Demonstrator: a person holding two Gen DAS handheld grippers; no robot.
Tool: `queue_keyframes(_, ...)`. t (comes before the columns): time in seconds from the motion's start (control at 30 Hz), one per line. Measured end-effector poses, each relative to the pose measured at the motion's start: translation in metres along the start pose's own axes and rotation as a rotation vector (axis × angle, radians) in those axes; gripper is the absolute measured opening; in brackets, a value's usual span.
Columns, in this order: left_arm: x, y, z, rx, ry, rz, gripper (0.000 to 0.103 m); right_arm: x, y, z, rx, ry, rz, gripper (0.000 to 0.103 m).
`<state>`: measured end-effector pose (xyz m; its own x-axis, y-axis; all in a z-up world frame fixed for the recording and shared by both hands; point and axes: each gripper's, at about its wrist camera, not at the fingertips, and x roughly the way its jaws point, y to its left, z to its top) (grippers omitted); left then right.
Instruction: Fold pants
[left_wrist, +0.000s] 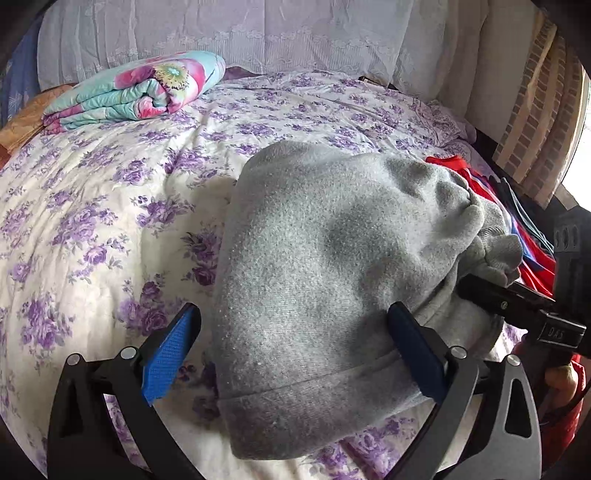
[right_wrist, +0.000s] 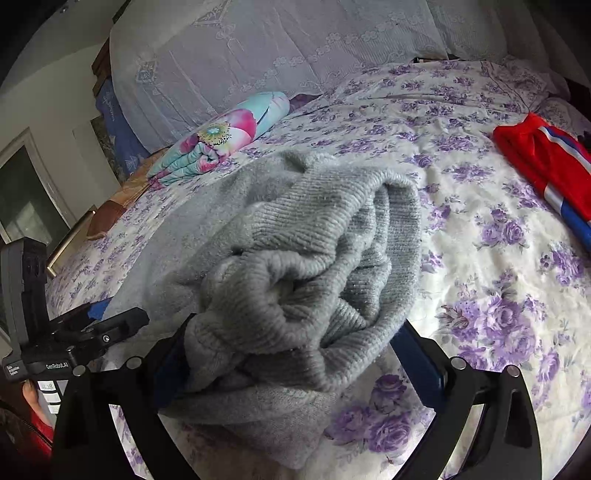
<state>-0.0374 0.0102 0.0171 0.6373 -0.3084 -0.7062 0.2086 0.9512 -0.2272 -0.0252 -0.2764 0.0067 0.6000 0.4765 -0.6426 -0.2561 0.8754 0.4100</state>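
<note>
The grey fleece pants (left_wrist: 325, 280) lie in a folded bundle on the flowered bed sheet (left_wrist: 110, 221). My left gripper (left_wrist: 295, 354) is open, its blue pads either side of the bundle's near hem end, low over the fabric. In the right wrist view the pants (right_wrist: 295, 273) show their ribbed waistband bunched up. My right gripper (right_wrist: 291, 362) is open wide with the bunched waistband between its fingers; the fabric hides the pads' inner faces. The right gripper also shows in the left wrist view (left_wrist: 517, 302), at the bundle's right end.
A folded flowered quilt (left_wrist: 136, 92) lies at the far left of the bed, before a lace-covered headboard (left_wrist: 240, 33). A red and blue garment (right_wrist: 546, 173) lies to the right of the pants. A brick-pattern curtain (left_wrist: 535, 110) hangs at the right.
</note>
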Motion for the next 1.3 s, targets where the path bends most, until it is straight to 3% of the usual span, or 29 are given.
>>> queue_keyframes(0.07, 0.008, 0.015, -0.001, -0.084, 0.036, -0.091, 0.098, 0.005, -0.011, -0.002, 0.077, 0.022, 0.062, 0.1)
queue_keyframes(0.17, 0.023, 0.039, -0.006, -0.211, 0.085, -0.248, 0.099, 0.006, -0.013, -0.003, 0.09, 0.022, 0.089, 0.1)
queue_keyframes(0.3, 0.021, 0.028, -0.008, -0.17, 0.081, -0.199, 0.099, 0.013, -0.01, -0.001, 0.084, 0.025, 0.09, 0.1)
queue_keyframes(0.4, 0.02, 0.027, -0.008, -0.174, 0.087, -0.207, 0.096, 0.013, -0.006, 0.0, 0.069, 0.021, 0.077, 0.1)
queue_keyframes(0.47, 0.016, 0.023, -0.006, -0.165, 0.084, -0.232, 0.077, 0.012, -0.001, 0.001, 0.056, 0.011, 0.072, 0.097)
queue_keyframes(0.5, 0.012, 0.019, -0.004, -0.151, 0.078, -0.222, 0.074, 0.011, 0.001, 0.001, 0.047, 0.006, 0.079, 0.091)
queue_keyframes(0.6, 0.006, 0.003, -0.002, -0.084, 0.05, -0.143, 0.071, 0.011, 0.006, 0.002, 0.044, -0.008, 0.07, 0.088)
queue_keyframes(0.8, 0.003, 0.001, -0.003, -0.084, 0.037, -0.13, 0.067, 0.006, 0.009, -0.001, 0.013, -0.04, 0.057, 0.079)
queue_keyframes(0.83, 0.005, 0.003, -0.004, -0.088, 0.038, -0.133, 0.069, 0.007, 0.009, -0.001, 0.011, -0.034, 0.055, 0.08)
queue_keyframes(0.93, 0.014, 0.015, -0.009, -0.152, 0.043, -0.109, 0.095, 0.014, 0.006, -0.002, 0.03, 0.009, 0.075, 0.089)
queue_keyframes(1.03, 0.017, 0.021, -0.009, -0.179, 0.06, -0.135, 0.096, 0.014, 0.006, -0.003, 0.032, 0.011, 0.075, 0.09)
queue_keyframes(1.13, 0.007, 0.009, -0.009, -0.147, 0.042, -0.056, 0.095, 0.006, 0.01, -0.004, 0.017, 0.002, 0.033, 0.093)
queue_keyframes(1.3, -0.021, -0.017, -0.011, 0.001, -0.071, 0.149, 0.094, -0.025, 0.002, -0.017, 0.029, -0.078, -0.017, 0.099)
